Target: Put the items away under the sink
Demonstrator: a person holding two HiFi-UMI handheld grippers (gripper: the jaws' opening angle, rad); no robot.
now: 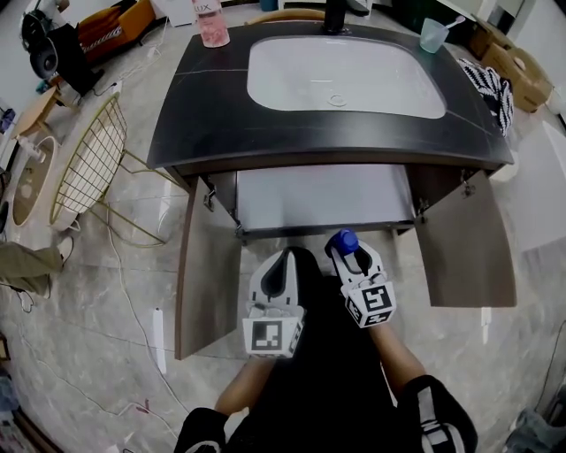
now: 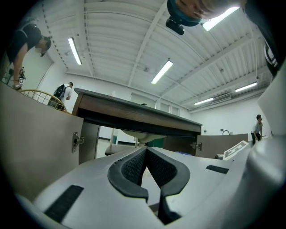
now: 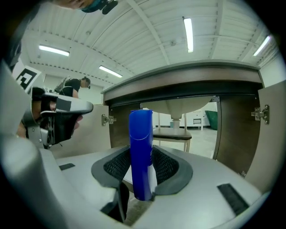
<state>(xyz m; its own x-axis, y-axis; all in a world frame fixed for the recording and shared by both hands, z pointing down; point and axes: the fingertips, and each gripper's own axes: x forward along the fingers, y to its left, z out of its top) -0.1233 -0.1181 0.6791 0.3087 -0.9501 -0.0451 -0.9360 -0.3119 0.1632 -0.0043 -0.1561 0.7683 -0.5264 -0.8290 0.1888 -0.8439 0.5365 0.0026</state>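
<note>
The dark-topped sink cabinet (image 1: 212,115) stands with both doors open, showing a white shelf (image 1: 323,199) inside. My right gripper (image 1: 349,250) is just in front of the opening, shut on a blue bottle (image 1: 343,241). In the right gripper view the blue bottle (image 3: 140,134) stands upright between the ribbed pads (image 3: 167,167), with the underside of the basin behind it. To its left my left gripper (image 1: 286,258) is also in front of the opening. In the left gripper view its tips (image 2: 145,151) meet with nothing between them.
The left door (image 1: 205,274) and right door (image 1: 469,239) swing out to either side of my hands. A pink bottle (image 1: 210,22) and a teal cup (image 1: 433,35) stand on the counter. A gold wire chair (image 1: 88,164) is to the left. A striped cloth (image 1: 491,88) lies at the right.
</note>
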